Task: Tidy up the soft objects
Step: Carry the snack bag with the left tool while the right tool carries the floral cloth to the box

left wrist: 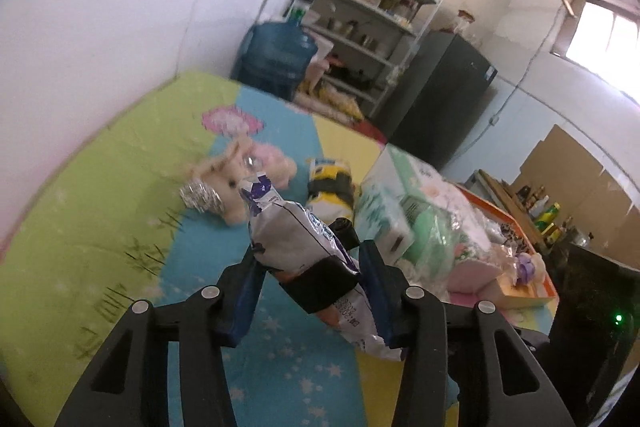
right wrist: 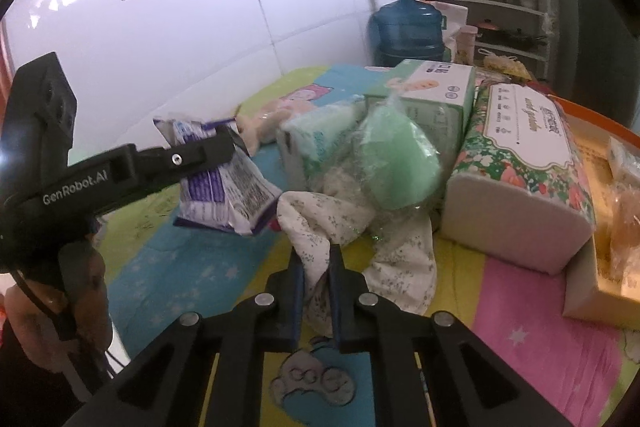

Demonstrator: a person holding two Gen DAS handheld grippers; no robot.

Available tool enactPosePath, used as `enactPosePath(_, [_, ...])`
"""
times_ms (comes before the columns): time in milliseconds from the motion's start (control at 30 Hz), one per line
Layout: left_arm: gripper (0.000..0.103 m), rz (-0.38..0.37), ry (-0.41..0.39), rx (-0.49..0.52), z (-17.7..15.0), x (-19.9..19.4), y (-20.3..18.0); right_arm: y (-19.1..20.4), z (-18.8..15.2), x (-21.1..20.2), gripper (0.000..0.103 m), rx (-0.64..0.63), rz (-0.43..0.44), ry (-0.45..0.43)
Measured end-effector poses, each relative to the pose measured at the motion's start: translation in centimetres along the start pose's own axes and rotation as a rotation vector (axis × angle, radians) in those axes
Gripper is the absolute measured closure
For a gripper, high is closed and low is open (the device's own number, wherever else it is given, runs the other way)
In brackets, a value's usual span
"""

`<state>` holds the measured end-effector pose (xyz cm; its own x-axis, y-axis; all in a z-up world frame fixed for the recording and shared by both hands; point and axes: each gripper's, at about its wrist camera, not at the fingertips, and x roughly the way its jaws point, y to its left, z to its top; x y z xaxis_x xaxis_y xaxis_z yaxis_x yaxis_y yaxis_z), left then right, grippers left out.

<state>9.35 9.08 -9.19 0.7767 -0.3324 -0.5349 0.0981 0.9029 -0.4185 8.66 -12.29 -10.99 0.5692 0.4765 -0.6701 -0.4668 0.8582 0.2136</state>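
Here, a crinkled white-and-purple plastic snack bag (left wrist: 296,247) hangs above a colourful foam play mat (left wrist: 120,187), clamped between the left tongs (left wrist: 310,267). The right tongs (right wrist: 316,263) are pressed together on a white floral cloth (right wrist: 360,247) lying on the mat. Just behind the cloth sit a green sponge in clear wrap (right wrist: 400,163) and a floral tissue pack (right wrist: 520,163).

Three tissue packs (right wrist: 516,183), one snack bag (right wrist: 224,183), one floral cloth (right wrist: 400,259), two plush toys (left wrist: 224,187) (blurred).
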Motion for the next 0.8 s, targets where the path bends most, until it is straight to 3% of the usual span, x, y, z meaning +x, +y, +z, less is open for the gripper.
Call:
enactPosePath(200, [0.055,-0.01,-0.073,0.047,0.4,-3.0,-0.8,1.0,-0.2,-1.9,0.093,-0.002,0.039,-0.033])
enactPosePath(800, [0.055,-0.046,-0.157,0.07,0.5,-7.5,-2.0,2.7,0.5,-8.7,0.093,-0.009,0.093,-0.173])
